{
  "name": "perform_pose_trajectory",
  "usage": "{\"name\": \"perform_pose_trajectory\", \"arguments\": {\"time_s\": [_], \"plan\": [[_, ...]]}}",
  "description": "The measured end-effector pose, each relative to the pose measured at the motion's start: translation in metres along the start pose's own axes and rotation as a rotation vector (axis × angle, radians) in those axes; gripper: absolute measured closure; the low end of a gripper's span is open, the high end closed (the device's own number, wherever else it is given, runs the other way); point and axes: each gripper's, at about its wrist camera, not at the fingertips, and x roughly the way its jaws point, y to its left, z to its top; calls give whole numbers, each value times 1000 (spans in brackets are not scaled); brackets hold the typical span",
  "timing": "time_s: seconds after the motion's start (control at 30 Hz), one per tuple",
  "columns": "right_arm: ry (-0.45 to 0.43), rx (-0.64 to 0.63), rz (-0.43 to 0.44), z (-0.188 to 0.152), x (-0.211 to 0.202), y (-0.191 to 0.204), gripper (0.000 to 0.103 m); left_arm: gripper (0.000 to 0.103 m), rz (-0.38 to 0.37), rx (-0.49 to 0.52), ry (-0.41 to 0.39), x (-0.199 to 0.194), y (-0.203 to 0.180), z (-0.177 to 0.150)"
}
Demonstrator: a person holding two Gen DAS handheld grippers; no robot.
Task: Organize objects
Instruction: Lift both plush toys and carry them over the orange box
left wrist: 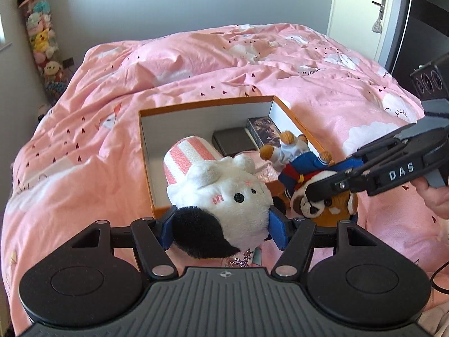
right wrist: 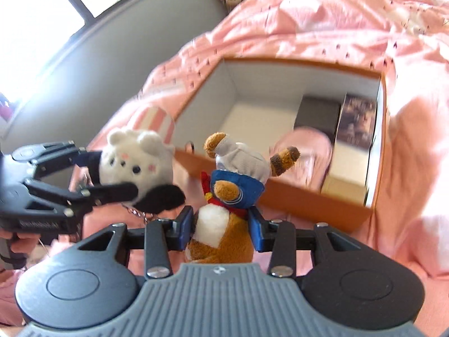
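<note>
On the pink duvet bed [left wrist: 196, 64], the orange cardboard box [left wrist: 207, 103] is already holding a couple items, while the left gripper [left wrist: 221, 224] is squeezing a white-and-black plush [left wrist: 224, 202] and the right gripper [right wrist: 221, 227] is clamping a brown sailor-suit plush [right wrist: 224, 224], both hanging near its front edge, not in yet.

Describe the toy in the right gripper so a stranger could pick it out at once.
On the pink bed sits an open orange box; two plush toys are held by its near wall. The right gripper clamps the brown raccoon plush, head down in a blue sailor top and red scarf; the other plush is white with a black patch.
</note>
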Motion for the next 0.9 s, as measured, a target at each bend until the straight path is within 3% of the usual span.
{"name": "perform_pose_trajectory", "arguments": {"time_s": [0.23,0.4,0.63,0.9], "plan": [[-183,122,83,48,-18,-11,59,28,27,156,16,11,8,47],[-248,210,103,76,-1,-20,59,28,58,258,89,40,10,64],[-155,277,88,86,63,-43,59,28,82,300,238,92,19,64],[-7,289,67,81,113,-58,59,28,79,372,345,129,18,54]]}}
